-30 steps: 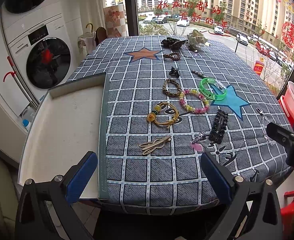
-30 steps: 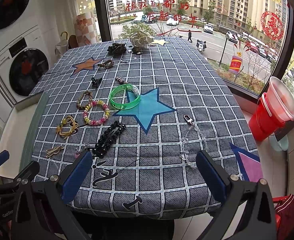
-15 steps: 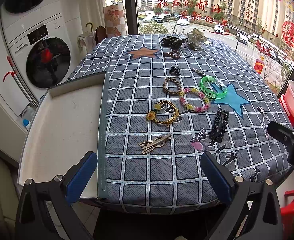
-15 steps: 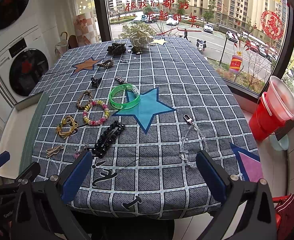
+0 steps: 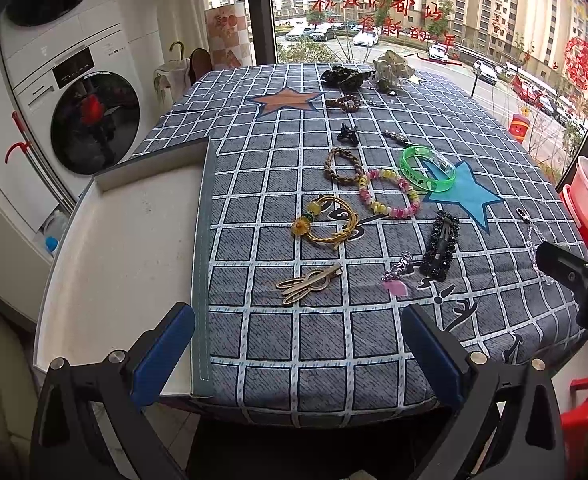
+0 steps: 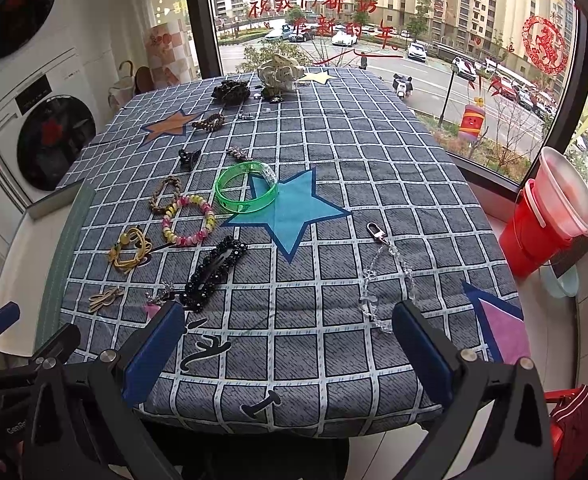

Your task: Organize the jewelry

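Observation:
Jewelry lies scattered on a grey checked tablecloth [image 5: 314, 364]: a green bangle [image 5: 428, 168] [image 6: 246, 193], a pink-yellow bead bracelet [image 5: 388, 198] [image 6: 188, 220], a gold cord bracelet [image 5: 328, 226], a gold hair clip [image 5: 308, 283], a black beaded clip [image 5: 440, 246] [image 6: 215, 267] and a clear bead chain [image 6: 386, 276]. My left gripper [image 5: 298, 354] is open and empty over the near table edge. My right gripper [image 6: 285, 350] is open and empty, near the chain.
A white tray [image 5: 121, 256] sits at the table's left. More pieces lie at the far end by a pale ornament [image 5: 392, 66]. Washing machines [image 5: 73, 92] stand left; red buckets [image 6: 546, 220] stand right by the window.
Both grippers have drifted slightly forward over the table edge. Nothing on the table has moved.

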Tool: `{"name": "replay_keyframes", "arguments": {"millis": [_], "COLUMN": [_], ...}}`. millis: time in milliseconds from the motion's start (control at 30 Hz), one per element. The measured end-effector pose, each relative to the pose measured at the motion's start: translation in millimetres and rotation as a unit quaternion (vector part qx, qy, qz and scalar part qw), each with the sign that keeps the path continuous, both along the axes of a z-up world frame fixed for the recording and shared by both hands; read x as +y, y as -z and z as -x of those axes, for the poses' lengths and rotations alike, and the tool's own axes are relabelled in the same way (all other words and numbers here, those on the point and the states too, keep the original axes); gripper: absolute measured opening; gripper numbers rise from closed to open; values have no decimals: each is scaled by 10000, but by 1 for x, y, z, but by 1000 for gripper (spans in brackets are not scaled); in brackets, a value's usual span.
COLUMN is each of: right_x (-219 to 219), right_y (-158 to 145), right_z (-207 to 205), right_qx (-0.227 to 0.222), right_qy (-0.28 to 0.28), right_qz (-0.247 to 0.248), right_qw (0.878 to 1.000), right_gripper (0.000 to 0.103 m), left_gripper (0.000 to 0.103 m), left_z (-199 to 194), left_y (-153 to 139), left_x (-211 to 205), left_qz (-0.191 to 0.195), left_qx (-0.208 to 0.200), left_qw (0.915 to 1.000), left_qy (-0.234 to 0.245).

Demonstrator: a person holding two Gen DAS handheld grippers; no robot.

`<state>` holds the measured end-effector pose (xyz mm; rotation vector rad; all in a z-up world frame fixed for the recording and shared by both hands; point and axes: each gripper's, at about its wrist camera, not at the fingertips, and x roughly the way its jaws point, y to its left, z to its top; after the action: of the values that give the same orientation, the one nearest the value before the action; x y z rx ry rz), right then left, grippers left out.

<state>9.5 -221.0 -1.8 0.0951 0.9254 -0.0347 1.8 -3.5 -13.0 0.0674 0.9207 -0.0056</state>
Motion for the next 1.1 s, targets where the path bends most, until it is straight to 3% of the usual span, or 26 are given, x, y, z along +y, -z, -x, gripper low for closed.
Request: {"name": "replay_keyframes", "arguments": {"millis": [233, 633, 767, 900, 1100], "right_x": [-2, -7, -13, -24, -35], "right_y": [2, 10, 12, 15, 13], "right_z": [-1, -8, -16, -33, -76], "right_qx": [28, 171, 261, 427, 552], "right_qy": [1, 5, -20, 3, -60], "right_qz": [-32, -83, -157, -329, -465], "right_qw": [10000, 9998, 9995, 9985, 9974], "right_gripper": [103, 103, 103, 103, 103], "left_gripper": [103, 103, 103, 103, 103], "left_z": [-2, -13, -31, -59, -121], "left_y": [2, 6, 4, -5, -9], "left_x": [-2, -2, 1, 1, -2], "left_qz": [153, 156, 246, 182, 348], "left_qx": [-157, 14, 92, -119, 192], "left_qw": [9998, 9999, 9996, 9996, 9984], "left_qy": [1, 65, 100, 190, 406]}}
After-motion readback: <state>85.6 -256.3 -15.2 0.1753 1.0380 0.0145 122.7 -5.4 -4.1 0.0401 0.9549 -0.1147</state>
